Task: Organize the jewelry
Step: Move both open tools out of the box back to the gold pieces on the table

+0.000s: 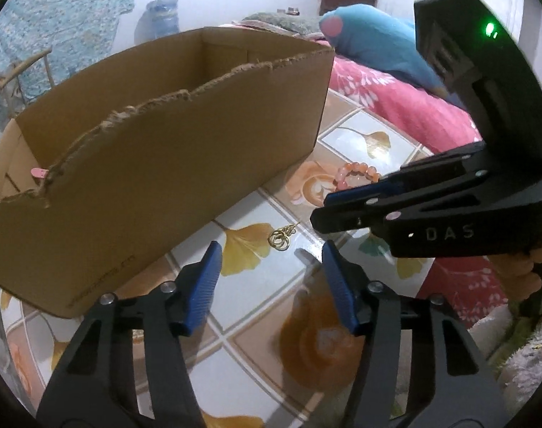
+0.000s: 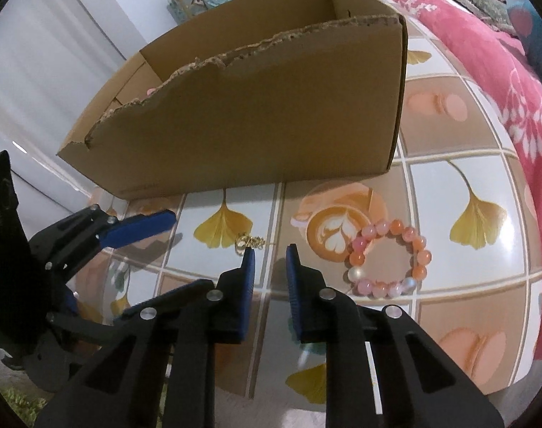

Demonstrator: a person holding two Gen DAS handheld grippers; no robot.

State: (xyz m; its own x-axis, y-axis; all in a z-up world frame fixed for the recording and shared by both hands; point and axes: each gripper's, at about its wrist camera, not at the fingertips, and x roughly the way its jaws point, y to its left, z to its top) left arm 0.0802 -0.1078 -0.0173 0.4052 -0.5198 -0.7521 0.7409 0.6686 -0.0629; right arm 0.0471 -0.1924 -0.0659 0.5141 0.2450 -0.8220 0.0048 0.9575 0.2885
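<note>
Two hand-held grippers hang low over a table (image 2: 467,135) laid with a glossy cloth printed with ginkgo leaves, latte cups and macarons. The left gripper (image 1: 271,281) tilts down at a small tangle of gold rings and chain (image 1: 280,239) lying on a yellow leaf print just ahead of its tips; its blue pads (image 1: 203,285) stand well apart with nothing between them.

The right gripper (image 2: 269,260) comes in from the other side, its blue-lined fingers (image 2: 248,281) drawn close with only a narrow gap left, and that gap is empty. Its left fingertip sits just beside the gold piece (image 2: 249,241); whether it touches cannot be told.

A beaded bracelet (image 2: 387,258) of orange, pink and pearly beads lies flat on the cloth just to the right of that gripper, overlapping the edge of a latte print. From the left wrist view the right gripper (image 1: 319,215) covers part of the bracelet (image 1: 356,176).

Behind both pieces stands an open cardboard box (image 2: 256,117) with a roughly torn front edge; a small pink item (image 1: 39,172) shows just inside it at the left end. A red floral blanket (image 2: 513,82) lies along the table's far right side, and a blue plush toy (image 1: 374,46) rests on it.
</note>
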